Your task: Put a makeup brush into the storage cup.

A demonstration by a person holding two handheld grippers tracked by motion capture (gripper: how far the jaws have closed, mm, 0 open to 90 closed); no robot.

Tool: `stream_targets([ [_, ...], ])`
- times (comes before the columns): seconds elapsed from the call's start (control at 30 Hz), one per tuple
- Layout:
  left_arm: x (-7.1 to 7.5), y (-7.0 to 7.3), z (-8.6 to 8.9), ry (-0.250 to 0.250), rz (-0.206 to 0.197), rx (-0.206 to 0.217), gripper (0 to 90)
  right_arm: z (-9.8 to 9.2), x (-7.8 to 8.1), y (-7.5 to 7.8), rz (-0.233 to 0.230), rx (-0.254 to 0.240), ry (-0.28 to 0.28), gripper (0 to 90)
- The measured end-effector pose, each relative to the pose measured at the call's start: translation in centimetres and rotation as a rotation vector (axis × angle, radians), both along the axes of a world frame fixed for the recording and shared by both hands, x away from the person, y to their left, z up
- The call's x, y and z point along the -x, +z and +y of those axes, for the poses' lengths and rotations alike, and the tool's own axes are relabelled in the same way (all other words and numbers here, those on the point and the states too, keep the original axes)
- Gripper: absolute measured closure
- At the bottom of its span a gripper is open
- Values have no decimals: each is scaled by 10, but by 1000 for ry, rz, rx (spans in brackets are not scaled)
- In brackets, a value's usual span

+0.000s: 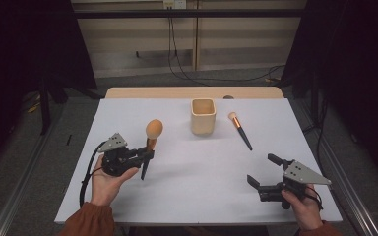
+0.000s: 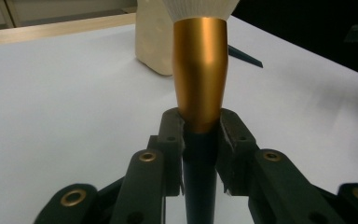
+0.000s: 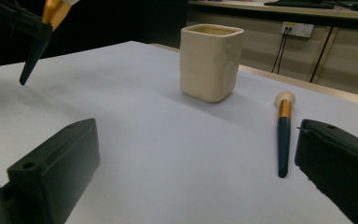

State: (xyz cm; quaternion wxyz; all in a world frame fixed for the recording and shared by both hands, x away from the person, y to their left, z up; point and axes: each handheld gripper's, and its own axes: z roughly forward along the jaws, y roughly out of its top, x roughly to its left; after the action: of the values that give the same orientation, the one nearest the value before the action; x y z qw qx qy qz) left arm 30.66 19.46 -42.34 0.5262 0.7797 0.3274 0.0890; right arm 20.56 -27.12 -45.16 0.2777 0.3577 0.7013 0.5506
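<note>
My left gripper (image 1: pixel 149 153) is shut on a large makeup brush (image 1: pixel 150 145), held upright above the table with its round head up and its dark pointed handle down. Up close, the jaws clamp the dark handle just below the gold ferrule (image 2: pixel 200 79). A cream square cup (image 1: pixel 203 116) stands at the table's middle back, open side up. A smaller brush (image 1: pixel 240 130) with a gold band lies flat to the right of the cup. My right gripper (image 1: pixel 265 173) rests open near the front right, with the small brush (image 3: pixel 283 135) lying ahead of its right jaw.
A white sheet (image 1: pixel 192 167) covers the table, whose wooden far edge (image 1: pixel 192 92) shows behind it. Cables trail on the floor beyond. Dark curtains stand on both sides.
</note>
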Motion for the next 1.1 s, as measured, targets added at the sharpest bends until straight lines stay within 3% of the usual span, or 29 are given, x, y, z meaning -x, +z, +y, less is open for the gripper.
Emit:
stream_targets([
  [0.27, 5, -4, -17, -52, -30, 37, 733, 4, -3, 2, 11, -34, 33, 0],
  [0.47, 9, -3, -27, -89, -84, 75, 733, 10, -6, 6, 17, -65, 60, 0],
  [0.6, 10, -2, -34, -113, -85, 100, 733, 16, -10, 7, 44, -98, 66, 0],
  [0.8, 11, 1, -49, -153, -95, 115, 733, 26, -13, 12, 13, -102, 89, 0],
  [1.1, 13, 3, -72, -198, -105, 152, 733, 42, -22, 24, 36, -145, 109, 0],
])
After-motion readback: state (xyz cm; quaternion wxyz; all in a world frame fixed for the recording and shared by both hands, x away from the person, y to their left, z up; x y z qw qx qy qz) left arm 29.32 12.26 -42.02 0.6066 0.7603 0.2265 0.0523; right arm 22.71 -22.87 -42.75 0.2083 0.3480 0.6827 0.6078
